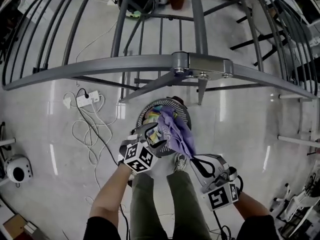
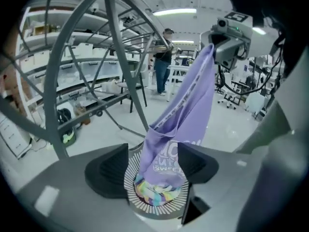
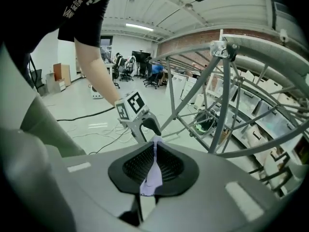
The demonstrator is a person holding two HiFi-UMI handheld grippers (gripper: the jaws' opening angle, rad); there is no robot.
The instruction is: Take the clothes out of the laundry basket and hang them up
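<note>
Upper half of the head view taken up by a grey metal drying rack (image 1: 200, 64), with a broad curved crossbar running from left edge to right edge and thin rails fanning toward the top. Below the crossbar, pale glossy floor (image 1: 240, 129), open at centre right and at lower left.

At frame centre, just under the crossbar, a round laundry basket (image 1: 142, 115) with a slotted rim and colourful clothes inside. Slanting from it toward the lower right, a purple garment (image 1: 177, 134), stretched between the basket and the right hand-held gripper (image 1: 196, 160).

Right hand-held gripper clamped tight on a thin fold of that purple cloth, plain in the right gripper view. Left hand-held gripper (image 1: 150, 131) just left of the garment, over the basket's near rim. Jaws wide apart, pads pressing on nothing, with garment and basket showing in the gap in the left gripper view.

Rack struts and legs close behind the basket, crossbar directly above it in the picture. At lower centre, legs in green trousers (image 1: 145, 199) and a shoe (image 1: 180, 161) beside the basket.

At left, a white power strip (image 1: 87, 99) with loose cables (image 1: 82, 129) trailing down toward the legs. At the lower left edge, a small round white device (image 1: 17, 169).

Printed in white on the garment, "SWEET" readable. Lines above it too creased to read.
</note>
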